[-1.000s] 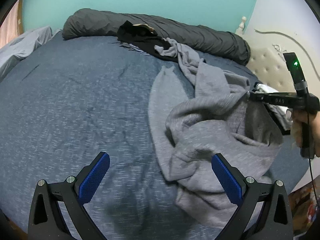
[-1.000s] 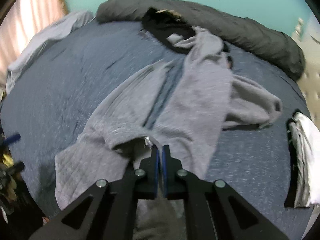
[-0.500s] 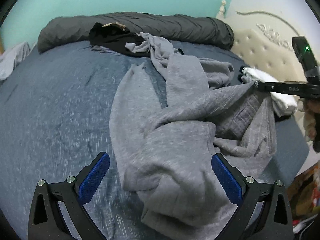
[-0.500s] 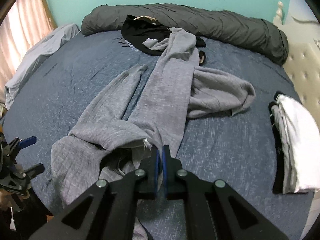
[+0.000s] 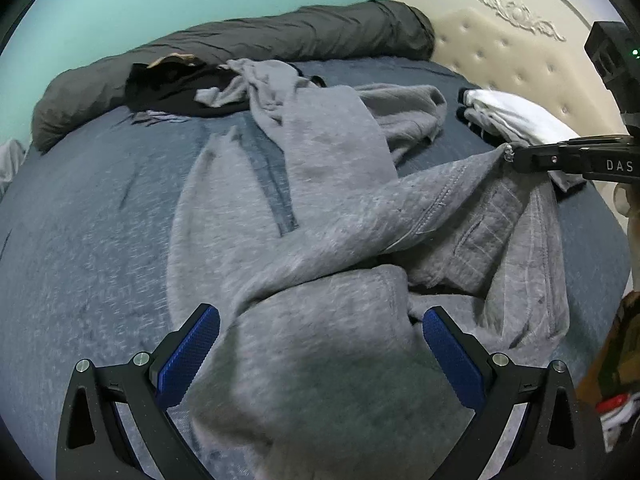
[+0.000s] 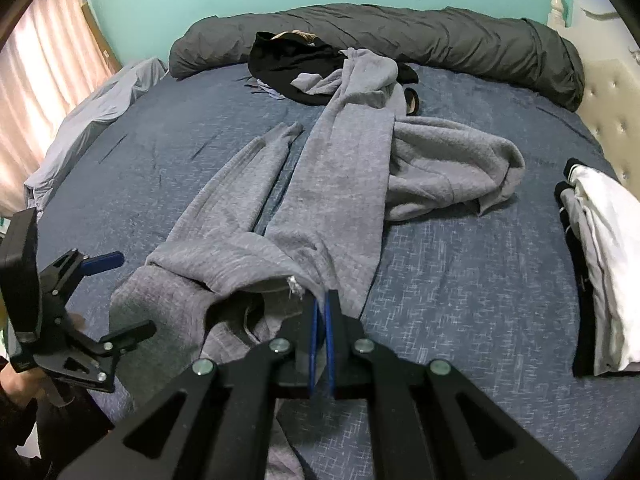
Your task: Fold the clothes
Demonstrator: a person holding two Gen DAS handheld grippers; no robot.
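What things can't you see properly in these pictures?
- Waistband of the grey pants: in the right view the right gripper, pinched shut on it, hides the held bit.
- Pants' near end: in the left view it runs off the bottom edge, between the open left gripper.
- Black clothes: both views, crumpled under a grey garment; kind unclear.
- Folded pile: right view, stacked, so lower pieces are hidden.

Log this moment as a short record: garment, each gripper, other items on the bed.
garment: grey sweatpants, spread lengthwise on the blue bed, waistband end nearest
right gripper: shut on the waistband edge, lifting it
left gripper: open, empty, over the near end of the sweatpants
other items: black garment, folded stack, rolled dark duvet
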